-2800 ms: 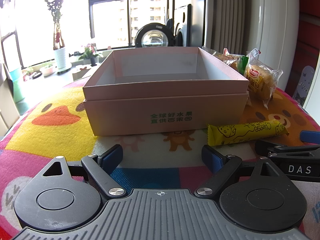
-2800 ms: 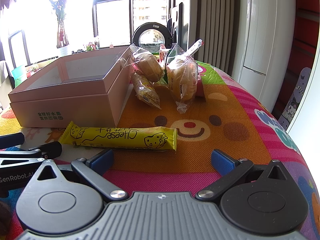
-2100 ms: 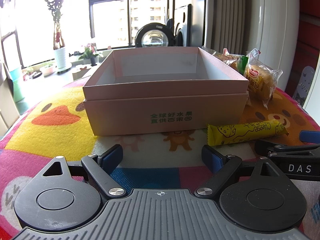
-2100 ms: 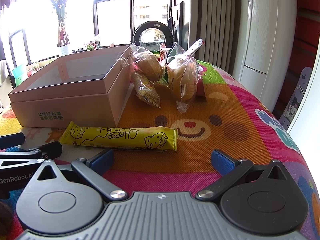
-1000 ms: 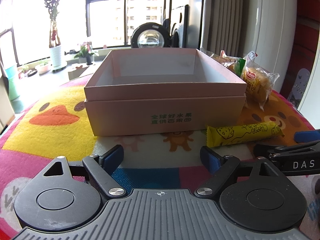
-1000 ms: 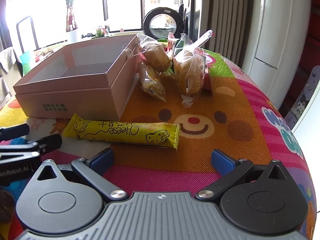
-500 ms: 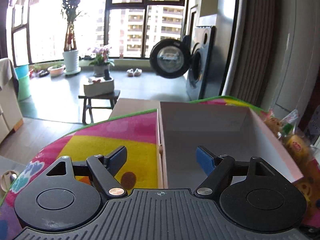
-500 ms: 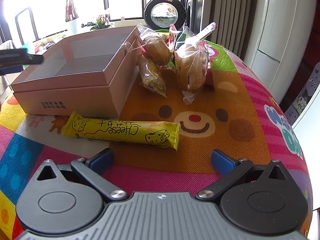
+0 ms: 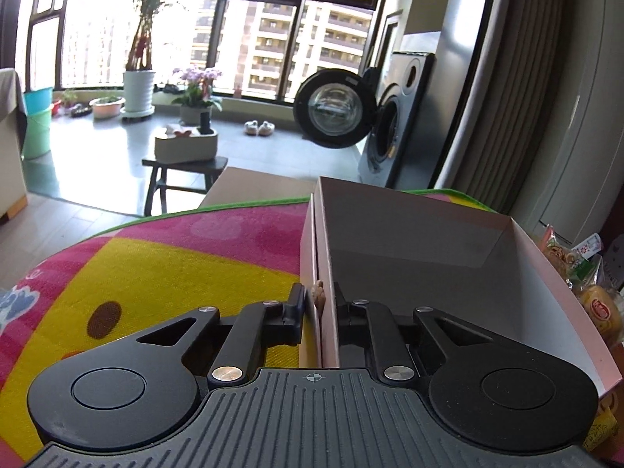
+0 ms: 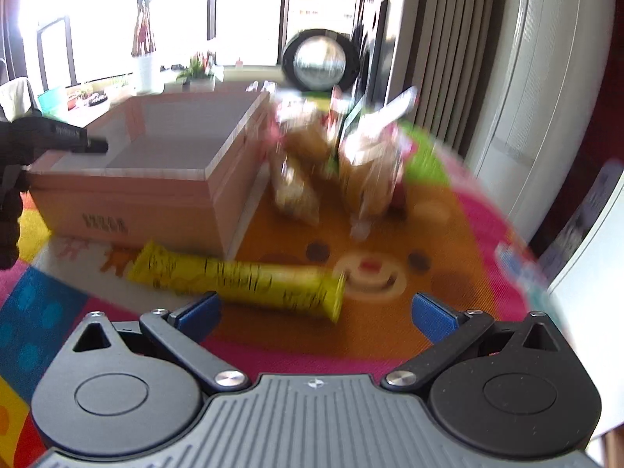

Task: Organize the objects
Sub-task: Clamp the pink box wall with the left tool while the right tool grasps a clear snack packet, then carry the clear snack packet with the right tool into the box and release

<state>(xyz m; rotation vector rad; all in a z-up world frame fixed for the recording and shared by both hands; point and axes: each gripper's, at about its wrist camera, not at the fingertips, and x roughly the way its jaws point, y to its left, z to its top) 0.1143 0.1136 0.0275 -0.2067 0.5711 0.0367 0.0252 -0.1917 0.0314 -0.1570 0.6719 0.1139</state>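
Pink box [image 9: 429,257]: open, empty, mid-desk; left tool [image 9: 319,304] clamped on its side wall. Yellow snack bar [image 10: 238,279]: flat before the box's front, between the spread jaws of the right tool [image 10: 316,314]. Probably light, crinkly, slippery; pinch mid-length.

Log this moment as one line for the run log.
left gripper: shut on box wall | right gripper: open, near yellow snack bar | box: empty | snack bags: beside box

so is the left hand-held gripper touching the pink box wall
Touching. In the left wrist view the left hand-held gripper straddles the pink box wall, one finger outside and one inside, both closed against it with no gap.
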